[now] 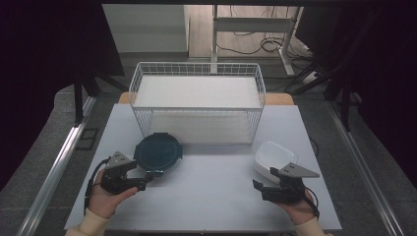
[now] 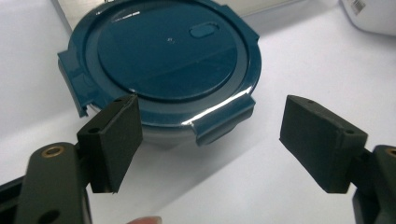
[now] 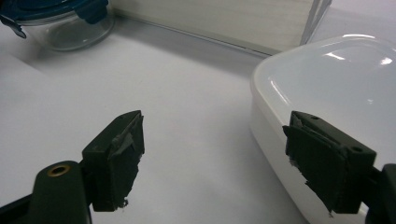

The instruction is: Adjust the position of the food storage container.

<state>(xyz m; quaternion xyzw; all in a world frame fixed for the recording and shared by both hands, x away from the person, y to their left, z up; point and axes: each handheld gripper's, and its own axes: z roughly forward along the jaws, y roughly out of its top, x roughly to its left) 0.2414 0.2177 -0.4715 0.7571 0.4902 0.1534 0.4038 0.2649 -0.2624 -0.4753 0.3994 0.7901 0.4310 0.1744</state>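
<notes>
Nearest, the left gripper point(image 1: 147, 178) and right gripper point(image 1: 259, 189) are held over the white table point(image 1: 211, 196), jaws spread wide and empty. The round container point(image 2: 163, 60), glass under a blue clip lid, is seen just before the left jaws; its contents cannot be made out. The white lidded box point(image 3: 336, 93) lies beside the right jaws. Behind stands a wire basket point(image 1: 196, 101), then grey floor with cables.
</notes>
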